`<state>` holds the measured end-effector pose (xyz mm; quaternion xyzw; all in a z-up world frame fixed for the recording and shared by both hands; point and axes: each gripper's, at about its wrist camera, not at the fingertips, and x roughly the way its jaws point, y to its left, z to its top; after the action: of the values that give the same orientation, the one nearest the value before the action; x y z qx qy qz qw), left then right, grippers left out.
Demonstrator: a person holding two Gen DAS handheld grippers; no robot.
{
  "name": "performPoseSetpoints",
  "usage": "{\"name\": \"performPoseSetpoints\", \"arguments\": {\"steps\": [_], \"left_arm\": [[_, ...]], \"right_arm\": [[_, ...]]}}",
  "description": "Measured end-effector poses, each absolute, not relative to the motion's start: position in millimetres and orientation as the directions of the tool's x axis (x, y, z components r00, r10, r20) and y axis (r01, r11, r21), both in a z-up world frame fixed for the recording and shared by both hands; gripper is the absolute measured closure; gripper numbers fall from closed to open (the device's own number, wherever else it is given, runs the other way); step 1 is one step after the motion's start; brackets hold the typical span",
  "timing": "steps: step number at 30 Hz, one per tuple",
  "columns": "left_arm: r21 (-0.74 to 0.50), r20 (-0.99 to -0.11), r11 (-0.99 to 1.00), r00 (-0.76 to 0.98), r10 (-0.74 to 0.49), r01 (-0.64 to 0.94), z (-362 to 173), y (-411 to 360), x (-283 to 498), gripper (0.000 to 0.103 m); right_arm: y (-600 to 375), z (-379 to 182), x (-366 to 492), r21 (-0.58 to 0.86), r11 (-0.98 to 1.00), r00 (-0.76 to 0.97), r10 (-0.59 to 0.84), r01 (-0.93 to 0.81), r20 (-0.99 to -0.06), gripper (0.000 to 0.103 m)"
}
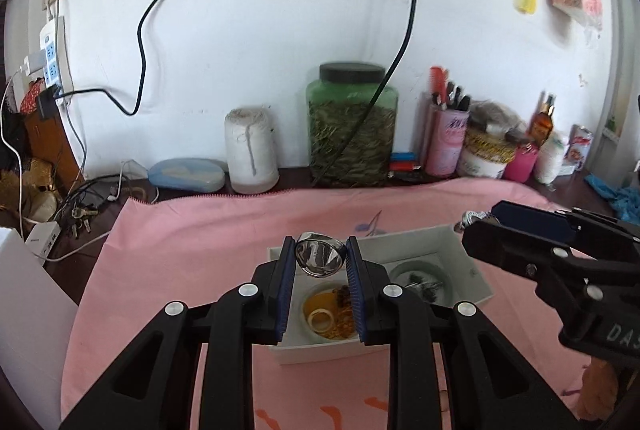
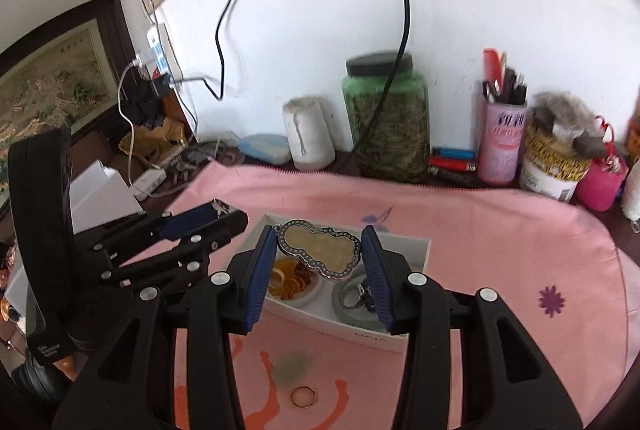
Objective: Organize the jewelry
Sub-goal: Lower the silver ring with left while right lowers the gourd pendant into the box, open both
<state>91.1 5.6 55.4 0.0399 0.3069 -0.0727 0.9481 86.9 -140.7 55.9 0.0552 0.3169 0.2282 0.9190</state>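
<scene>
Both wrist views look down close — sharing the white box.

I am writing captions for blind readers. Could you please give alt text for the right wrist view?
The right tool grips a gourd-shaped silver pendant above a white box holding two small dishes of jewelry on a pink cloth. A gold ring lies on the cloth nearer the camera, and the left tool is at left.

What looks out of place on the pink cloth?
One gold ring lies loose on the pink cloth, in front of the white box, while the other pieces sit in the box's dishes. The left gripper holds a silver ring; the right gripper holds a pendant.
</scene>
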Motion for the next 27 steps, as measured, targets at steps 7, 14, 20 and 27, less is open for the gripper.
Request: {"name": "performPoseSetpoints", "arguments": {"steps": [7, 14, 20, 27], "left_arm": [[0.053, -0.666, 0.987, 0.741, -0.080, 0.154, 11.9, 12.2, 111.6, 0.078], [0.041, -0.687, 0.986, 0.721, -0.089, 0.161, 7.3, 12.1, 112.3, 0.077], [0.030, -0.664, 0.989, 0.743, -0.087, 0.142, 13.3, 15.8, 107.7, 0.063], [0.082, -0.617, 0.989, 0.786, -0.048, 0.125, 20.8, 11.0, 97.4, 0.043]], "right_arm": [[-142.0, 25.7, 104.5, 0.247, 0.896, 0.647, 0.438, -0.369, -0.624, 0.061], [-147.0, 18.4, 107.4, 0.294, 0.883, 0.623, 0.468, -0.367, -0.627, 0.047], [-150.0, 17.9, 105.3, 0.305, 0.883, 0.630, 0.469, -0.357, -0.619, 0.047], [-148.2, 25.1, 98.3, 0.303, 0.882, 0.644, 0.471, -0.362, -0.602, 0.042]]}}
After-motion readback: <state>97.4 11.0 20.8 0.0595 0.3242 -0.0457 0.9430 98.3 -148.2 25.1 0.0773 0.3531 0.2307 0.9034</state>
